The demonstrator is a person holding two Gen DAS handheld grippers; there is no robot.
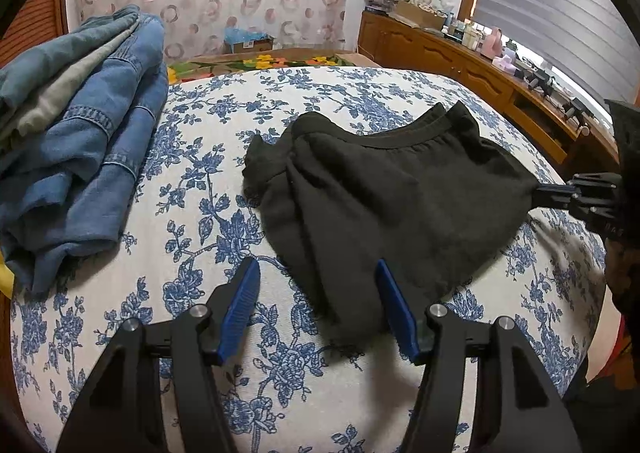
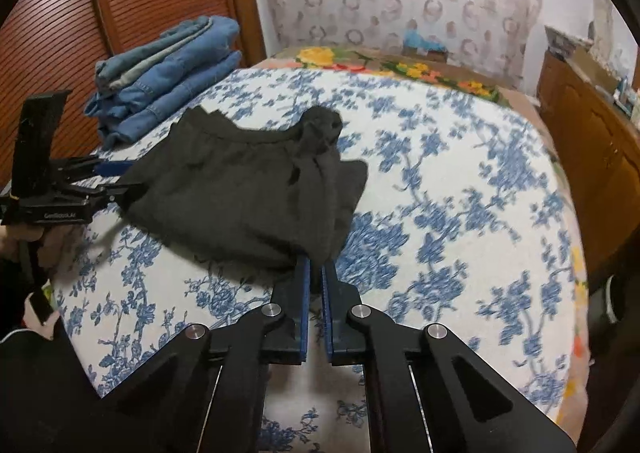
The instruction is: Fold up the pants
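1. Black pants (image 1: 372, 197), crumpled and bunched (waistband facing the far side), lie mid-bed on the blue floral bedspread (image 1: 224, 109).
2. Right gripper (image 2: 316, 273) is clamped on a corner of the fabric; left gripper (image 1: 316, 277) angles downward, jaws apart astride the near hem, gripping nothing.
3. Only the left wrist view shows the window blind (image 1: 552, 5); folded jeans (image 1: 80, 141) appear in both.

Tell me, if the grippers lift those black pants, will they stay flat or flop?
Probably flop: the black pants already lie in soft wrinkles on the bed. They look thin, so likely light. The right gripper pinches one corner, so the rest should sag.
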